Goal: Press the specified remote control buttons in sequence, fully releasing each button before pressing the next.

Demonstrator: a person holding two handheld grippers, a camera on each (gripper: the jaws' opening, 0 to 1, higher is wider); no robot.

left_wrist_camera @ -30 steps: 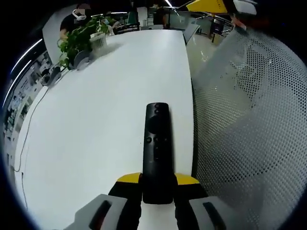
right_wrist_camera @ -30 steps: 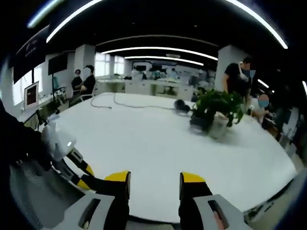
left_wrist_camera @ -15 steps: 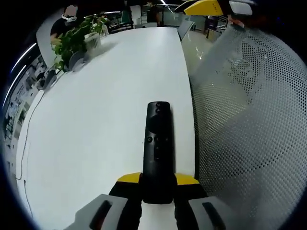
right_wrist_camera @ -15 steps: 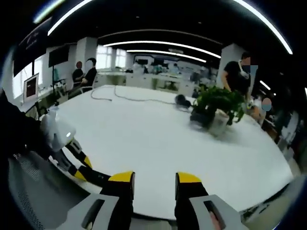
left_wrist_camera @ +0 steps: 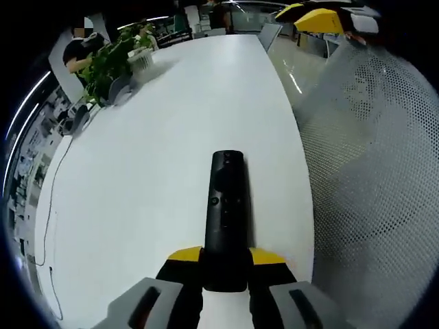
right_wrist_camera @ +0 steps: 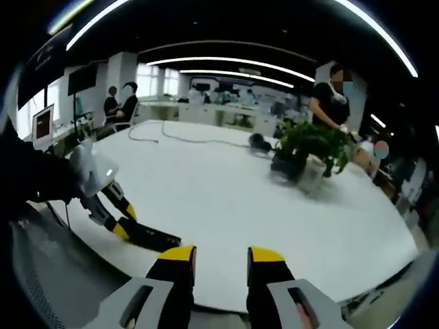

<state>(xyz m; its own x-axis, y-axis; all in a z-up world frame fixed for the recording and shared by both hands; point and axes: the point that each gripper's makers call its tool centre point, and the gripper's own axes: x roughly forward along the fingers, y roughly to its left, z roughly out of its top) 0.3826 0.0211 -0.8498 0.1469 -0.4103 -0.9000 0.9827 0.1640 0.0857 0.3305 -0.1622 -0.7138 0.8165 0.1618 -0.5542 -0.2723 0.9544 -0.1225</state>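
A long black remote control (left_wrist_camera: 226,205) sticks forward out of my left gripper (left_wrist_camera: 226,259), whose yellow-tipped jaws are shut on its near end. The button face points up, above the white table (left_wrist_camera: 158,137). In the right gripper view the remote (right_wrist_camera: 156,240) is at lower left over the table's near edge, still held by the left gripper (right_wrist_camera: 127,229). My right gripper (right_wrist_camera: 221,255) stands open with a narrow gap and nothing between its fingers, well apart from the remote. Its yellow tip (left_wrist_camera: 322,19) shows at the upper right of the left gripper view.
A potted plant (right_wrist_camera: 312,147) (left_wrist_camera: 110,58) stands on the far part of the table, with a dark cable (right_wrist_camera: 185,142) and headphones (right_wrist_camera: 259,144) nearby. A grey mesh chair back (left_wrist_camera: 370,171) borders the table's edge. People (right_wrist_camera: 333,96) stand and sit beyond the table.
The left gripper has carried the remote further over the table and it now shows in the right gripper view. The right jaws' gap has narrowed a little.
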